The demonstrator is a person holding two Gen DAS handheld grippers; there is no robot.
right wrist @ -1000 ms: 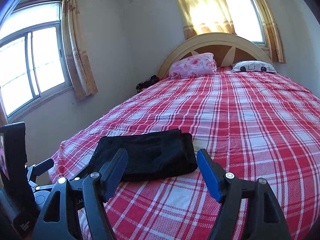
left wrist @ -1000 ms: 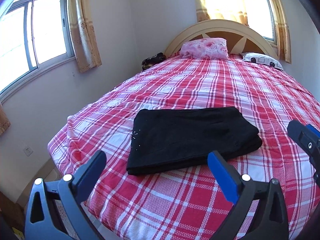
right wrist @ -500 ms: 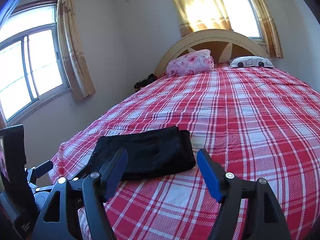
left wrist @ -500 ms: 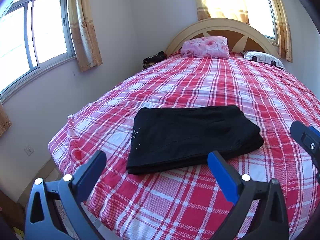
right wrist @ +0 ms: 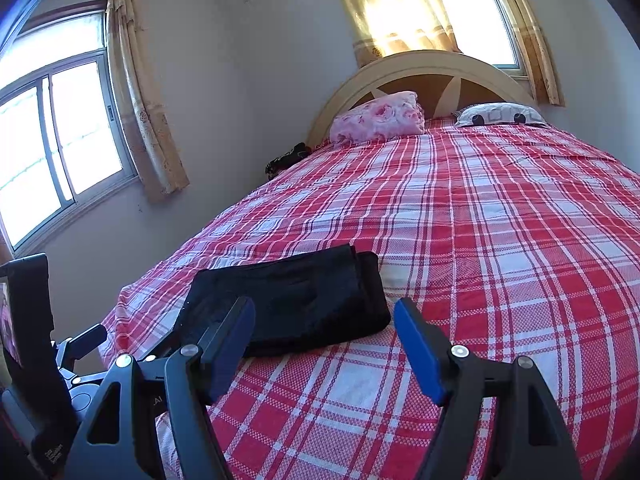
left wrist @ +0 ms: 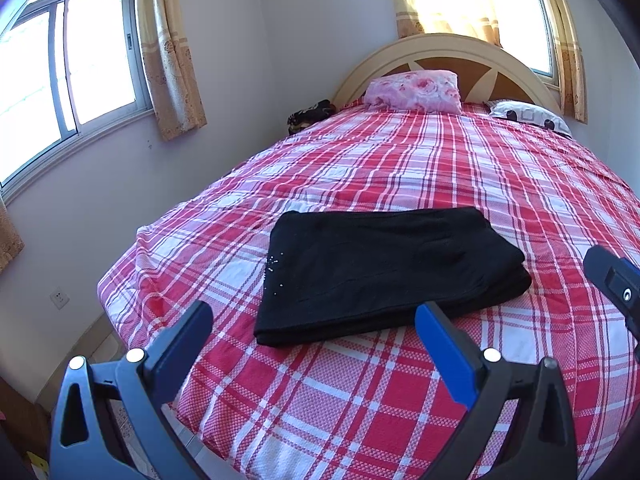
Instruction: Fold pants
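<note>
Black pants (left wrist: 384, 268) lie folded into a flat rectangle on the red plaid bed (left wrist: 400, 168) near its foot. They also show in the right wrist view (right wrist: 296, 304). My left gripper (left wrist: 312, 320) is open and empty, held back from the near edge of the pants. My right gripper (right wrist: 324, 316) is open and empty, just short of the pants' right end. The right gripper's body shows at the right edge of the left wrist view (left wrist: 616, 284). The left gripper's body shows at the lower left of the right wrist view (right wrist: 36, 360).
A pink floral pillow (left wrist: 416, 86) and a white patterned pillow (left wrist: 528, 116) lie by the curved headboard (left wrist: 444, 54). A dark bundle (left wrist: 310, 114) sits at the bed's far left corner. Windows with curtains (left wrist: 170, 52) line the left wall.
Both grippers have tilted up and pulled back slightly, so the pants sit a little lower in both views. The pants have not moved. Both grippers stay open.
</note>
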